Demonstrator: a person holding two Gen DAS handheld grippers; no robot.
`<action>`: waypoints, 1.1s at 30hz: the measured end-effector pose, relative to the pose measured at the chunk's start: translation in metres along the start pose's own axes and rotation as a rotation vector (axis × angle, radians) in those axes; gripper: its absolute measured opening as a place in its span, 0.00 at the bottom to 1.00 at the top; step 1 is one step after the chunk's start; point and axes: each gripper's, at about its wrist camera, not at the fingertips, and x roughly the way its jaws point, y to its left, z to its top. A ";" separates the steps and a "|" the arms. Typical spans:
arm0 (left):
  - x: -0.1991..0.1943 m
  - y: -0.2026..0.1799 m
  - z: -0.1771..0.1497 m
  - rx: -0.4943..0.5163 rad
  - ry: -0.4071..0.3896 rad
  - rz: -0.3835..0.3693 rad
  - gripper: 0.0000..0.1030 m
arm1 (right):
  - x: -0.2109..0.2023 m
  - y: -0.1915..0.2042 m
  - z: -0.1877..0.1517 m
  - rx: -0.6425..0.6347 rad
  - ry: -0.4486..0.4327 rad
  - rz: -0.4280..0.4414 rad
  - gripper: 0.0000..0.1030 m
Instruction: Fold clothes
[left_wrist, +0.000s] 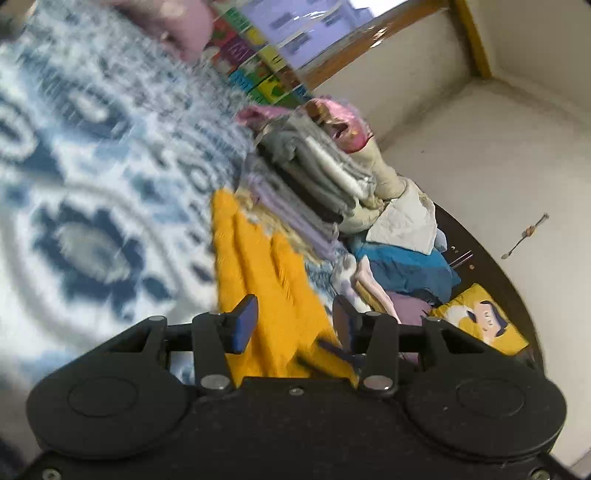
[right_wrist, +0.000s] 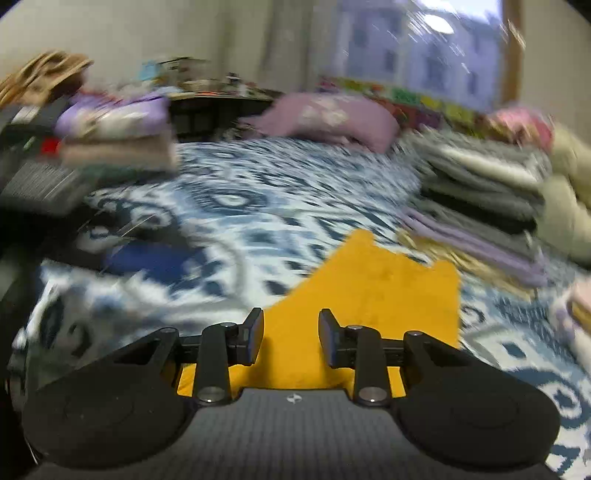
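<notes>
A yellow garment (left_wrist: 266, 280) lies folded on the blue-and-white patterned bedspread (left_wrist: 92, 166). My left gripper (left_wrist: 293, 325) is open just above its near end, holding nothing. In the right wrist view the same yellow garment (right_wrist: 373, 295) lies flat ahead, and my right gripper (right_wrist: 291, 332) is open over its near edge, empty. Both views are blurred by motion.
A stack of folded grey and lilac clothes (left_wrist: 314, 181) sits just beyond the yellow garment, also in the right wrist view (right_wrist: 480, 192). Loose clothes (left_wrist: 402, 266) lie at the bed's edge. Another folded stack (right_wrist: 110, 136) sits far left; a lilac pillow (right_wrist: 325, 118) lies behind.
</notes>
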 end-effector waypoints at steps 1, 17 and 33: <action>0.009 -0.009 0.000 0.048 0.008 0.006 0.41 | 0.003 0.010 -0.004 -0.037 0.009 0.002 0.31; 0.115 -0.025 -0.020 0.661 0.237 0.274 0.28 | 0.012 0.037 -0.027 -0.311 0.040 0.022 0.33; -0.001 -0.033 -0.041 0.227 0.114 0.203 0.28 | -0.111 -0.108 -0.080 0.533 -0.133 -0.083 0.24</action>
